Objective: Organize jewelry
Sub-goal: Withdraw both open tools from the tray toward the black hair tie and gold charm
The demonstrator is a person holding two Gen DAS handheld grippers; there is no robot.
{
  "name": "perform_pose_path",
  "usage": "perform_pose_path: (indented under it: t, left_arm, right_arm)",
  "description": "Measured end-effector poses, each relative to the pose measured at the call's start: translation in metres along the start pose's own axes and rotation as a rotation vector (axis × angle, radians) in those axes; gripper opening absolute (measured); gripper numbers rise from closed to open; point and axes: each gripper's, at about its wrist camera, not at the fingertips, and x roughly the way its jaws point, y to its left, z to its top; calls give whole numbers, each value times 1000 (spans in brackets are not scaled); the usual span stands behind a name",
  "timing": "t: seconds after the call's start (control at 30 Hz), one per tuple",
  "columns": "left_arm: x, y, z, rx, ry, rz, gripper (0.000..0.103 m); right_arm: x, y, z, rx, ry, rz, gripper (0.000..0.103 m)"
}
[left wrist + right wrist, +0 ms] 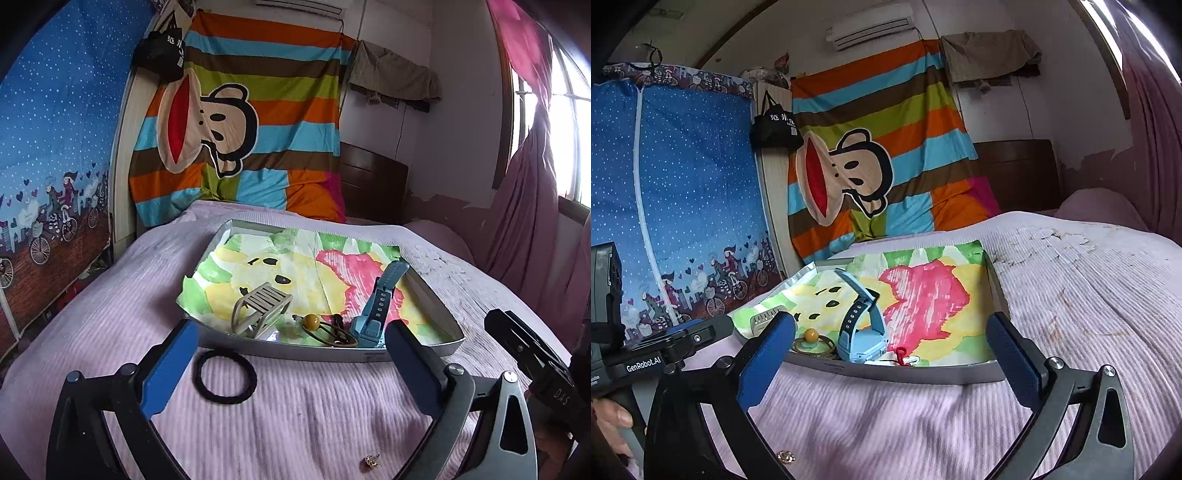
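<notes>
A grey tray (317, 349) lined with a colourful cloth sits on the bed. In it lie a beige hair claw (260, 308), a bead hair tie (325, 328) and a blue watch (380, 301). A black hair band (225, 376) lies on the bedcover in front of the tray, between my left gripper's fingers. A small gold piece (371, 460) lies nearer. My left gripper (291, 365) is open and empty. My right gripper (892, 360) is open and empty at the tray's front rim (905, 373); the watch (862, 325), the bead tie (812, 341), a red cord (899, 356) and a small gold piece (785, 456) show there.
The bed has a lilac ribbed cover (295, 417). A striped monkey blanket (243, 122) hangs behind, a blue printed curtain (48, 147) stands left, a pink curtain and window (539, 147) right. The right gripper's body (532, 354) is at the left view's right edge.
</notes>
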Motion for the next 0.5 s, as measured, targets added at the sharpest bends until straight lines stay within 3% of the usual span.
perform_pose_path:
  t: [0.5]
  left_arm:
    - [-54, 21, -11, 52, -68, 53, 103]
  right_arm:
    - [-47, 38, -12, -60, -40, 23, 102]
